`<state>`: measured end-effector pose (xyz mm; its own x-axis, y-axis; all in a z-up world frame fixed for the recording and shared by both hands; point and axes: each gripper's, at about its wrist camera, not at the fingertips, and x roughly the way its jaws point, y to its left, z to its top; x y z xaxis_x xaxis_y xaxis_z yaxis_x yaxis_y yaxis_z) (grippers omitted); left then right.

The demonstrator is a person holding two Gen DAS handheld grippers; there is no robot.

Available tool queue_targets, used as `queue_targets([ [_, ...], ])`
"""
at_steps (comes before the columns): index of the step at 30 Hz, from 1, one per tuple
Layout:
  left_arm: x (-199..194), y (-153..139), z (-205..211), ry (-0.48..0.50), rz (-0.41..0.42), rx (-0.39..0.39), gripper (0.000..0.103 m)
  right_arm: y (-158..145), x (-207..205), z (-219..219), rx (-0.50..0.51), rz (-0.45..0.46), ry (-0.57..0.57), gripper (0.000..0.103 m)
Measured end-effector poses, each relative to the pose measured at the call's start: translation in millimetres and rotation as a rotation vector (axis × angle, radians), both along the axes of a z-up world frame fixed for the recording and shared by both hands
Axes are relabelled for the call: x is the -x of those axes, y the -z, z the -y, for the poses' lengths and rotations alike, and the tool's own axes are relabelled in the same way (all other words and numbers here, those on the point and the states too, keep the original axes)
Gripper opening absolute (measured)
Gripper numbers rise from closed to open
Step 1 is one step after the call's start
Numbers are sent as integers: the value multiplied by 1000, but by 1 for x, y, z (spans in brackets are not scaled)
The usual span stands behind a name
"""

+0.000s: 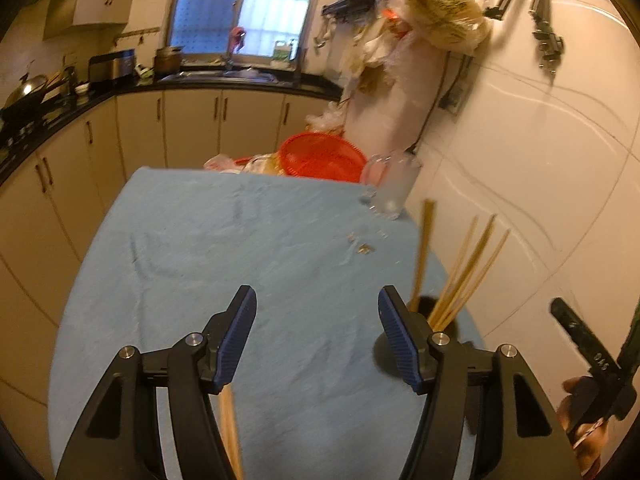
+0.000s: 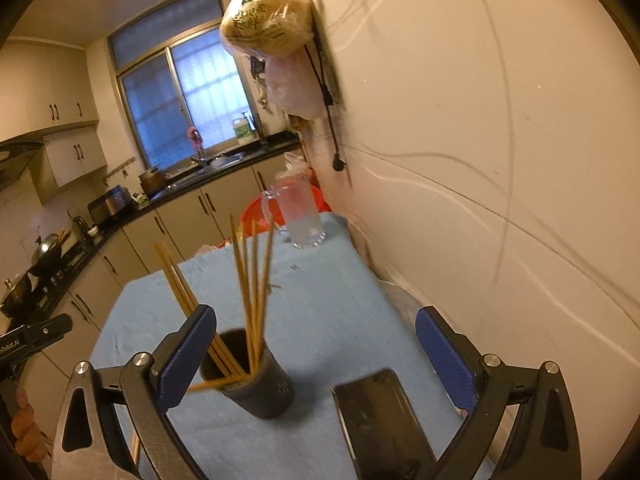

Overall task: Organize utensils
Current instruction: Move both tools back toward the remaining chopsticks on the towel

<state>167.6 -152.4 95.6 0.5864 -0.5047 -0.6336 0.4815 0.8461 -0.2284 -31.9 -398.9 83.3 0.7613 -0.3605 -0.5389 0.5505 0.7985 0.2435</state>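
A dark cup point(image 2: 256, 384) stands on the blue tablecloth point(image 2: 320, 312) and holds several wooden chopsticks point(image 2: 252, 292). In the left wrist view the cup point(image 1: 436, 312) is partly hidden behind the right finger, with chopsticks point(image 1: 464, 276) sticking out. My left gripper point(image 1: 318, 320) is open and empty above the cloth; loose chopsticks point(image 1: 231, 432) lie on the cloth below it. My right gripper point(image 2: 316, 344) is open and empty, its left finger beside the cup. The right gripper also shows in the left wrist view at the right edge point(image 1: 588, 360).
A dark phone point(image 2: 380, 412) lies on the cloth to the right of the cup. A glass mug point(image 1: 394, 184) stands at the far right corner of the table, next to a red basket point(image 1: 320, 158). The white wall point(image 2: 500, 200) runs along the right. Small crumbs point(image 1: 362, 246) lie on the cloth.
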Motion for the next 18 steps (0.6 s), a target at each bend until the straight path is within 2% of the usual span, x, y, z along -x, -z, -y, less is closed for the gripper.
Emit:
queue_targets([
  [8,-13,33,-61,-91,-85,-37,62,21,25,-19,-12,-74,-16,102],
  [12,-22,52,-74,-107,-140,-85,62,33,29,-45,-19,-103,-97,102],
  [18,-45,90,-60,-87,-257,-173,62,45,15,-94,40,-147,-280,102],
])
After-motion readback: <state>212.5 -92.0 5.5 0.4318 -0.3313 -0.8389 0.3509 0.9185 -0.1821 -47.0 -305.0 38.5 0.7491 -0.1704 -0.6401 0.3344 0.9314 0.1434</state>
